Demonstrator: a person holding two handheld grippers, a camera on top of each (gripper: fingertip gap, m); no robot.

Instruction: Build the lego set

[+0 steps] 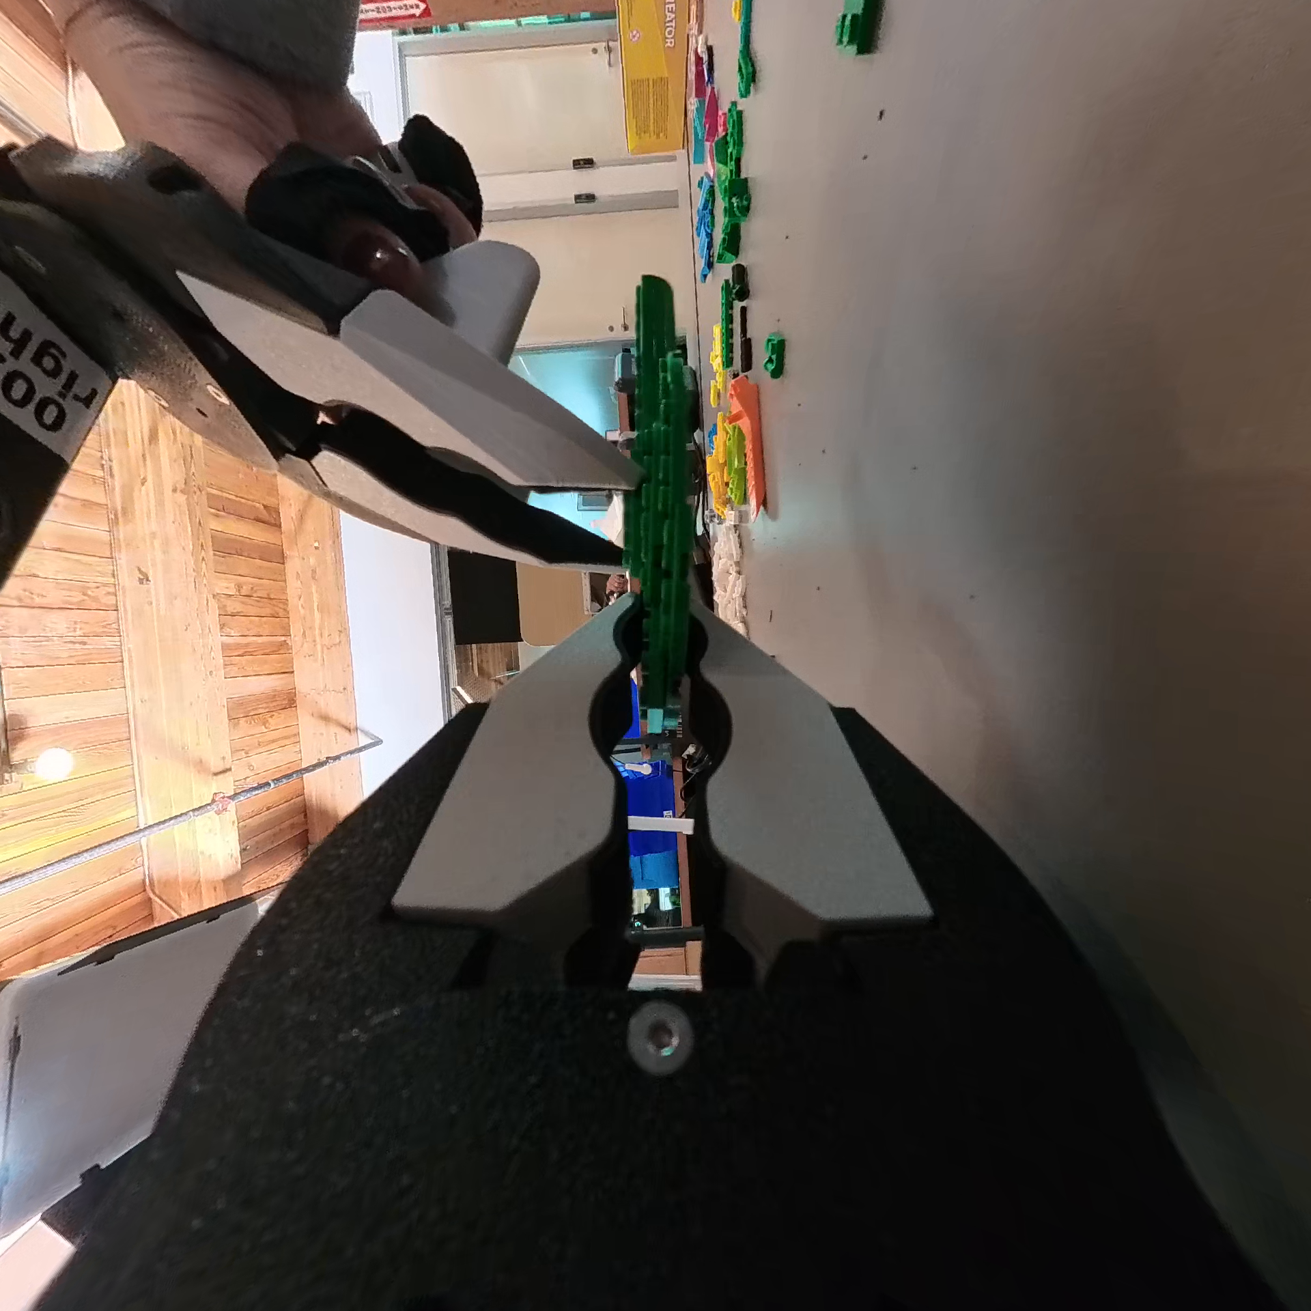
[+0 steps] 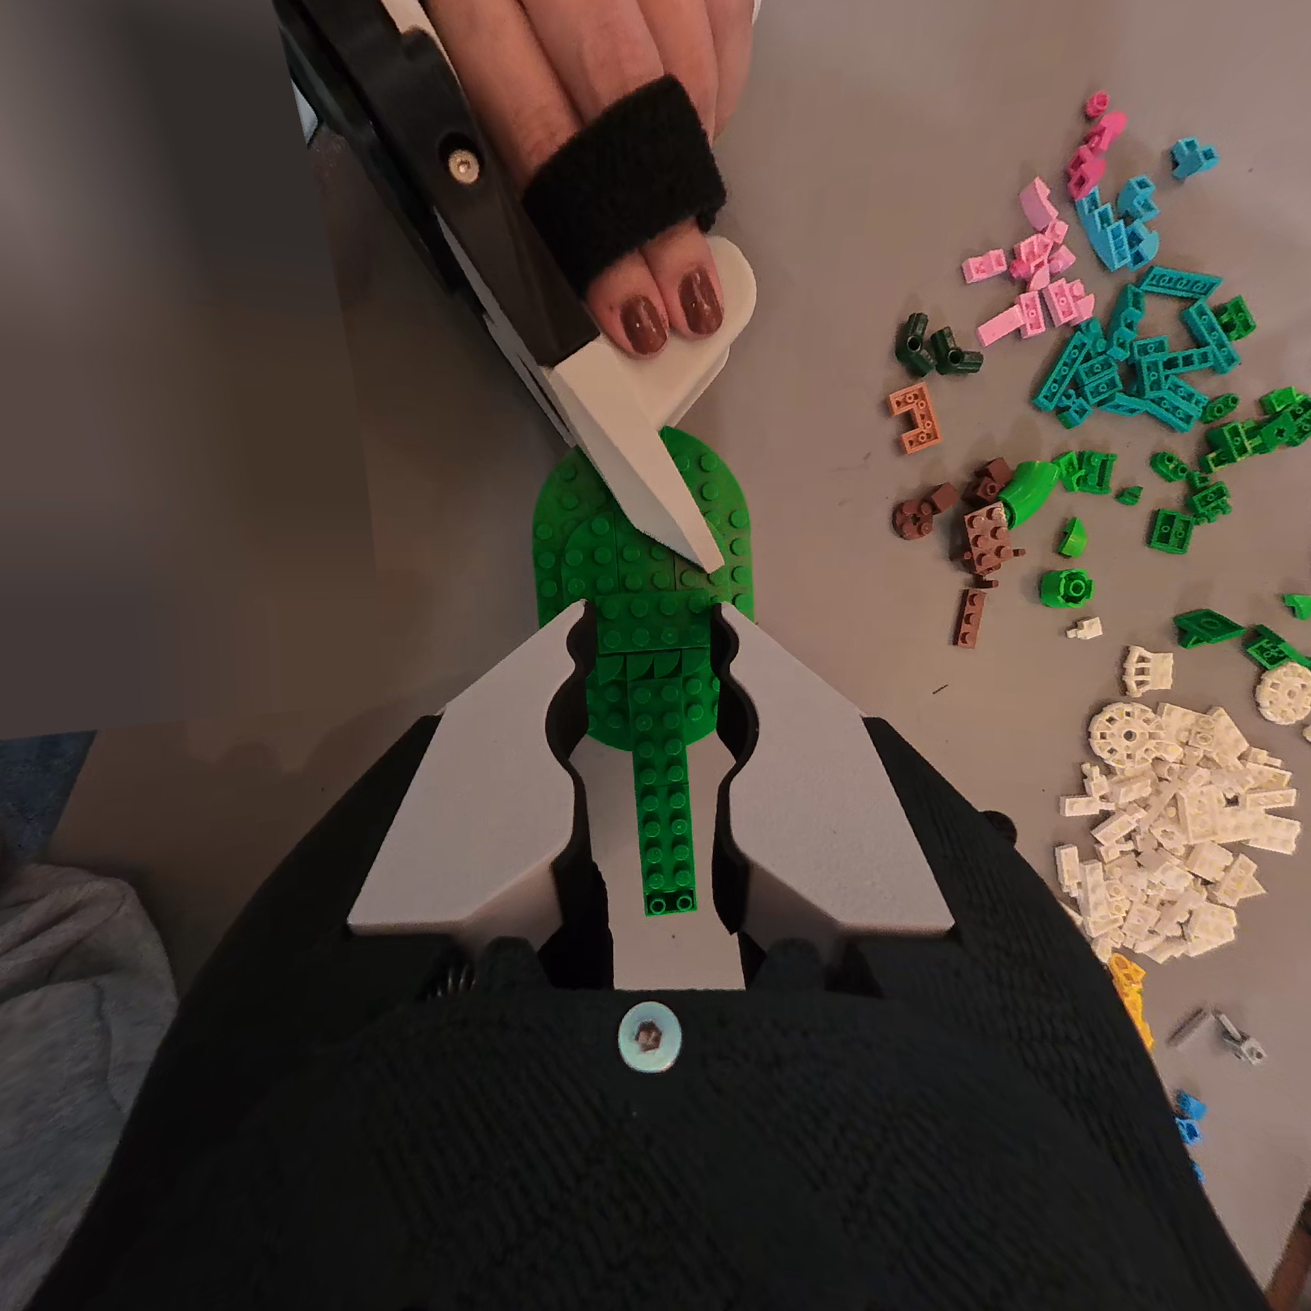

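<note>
A flat green brick assembly [image 2: 560, 511] with a rounded outline and a narrow green strip [image 2: 667, 816] is held above the grey table [image 2: 213, 426]. My left gripper [image 1: 663, 617] is shut on the assembly [image 1: 660, 426], which stands edge-on between its pads. In the right wrist view one left finger [image 2: 660, 496] lies across the studded face. My right gripper [image 2: 653, 617] is shut on a green plate [image 2: 653, 631] sitting on top of the assembly, with its pads against the plate's two ends. It also shows in the left wrist view [image 1: 624, 525], its tips at the assembly's face.
Loose bricks lie on the table to the right: a white pile [image 2: 1170, 816], teal [image 2: 1135, 369], pink [image 2: 1036, 284], brown [image 2: 986, 532] and green [image 2: 1206, 461] pieces. A yellow box [image 1: 653, 78] stands at the table's far end. Grey cloth [image 2: 71, 993] lies at the near left. The tips of both grippers are at nearly the same place.
</note>
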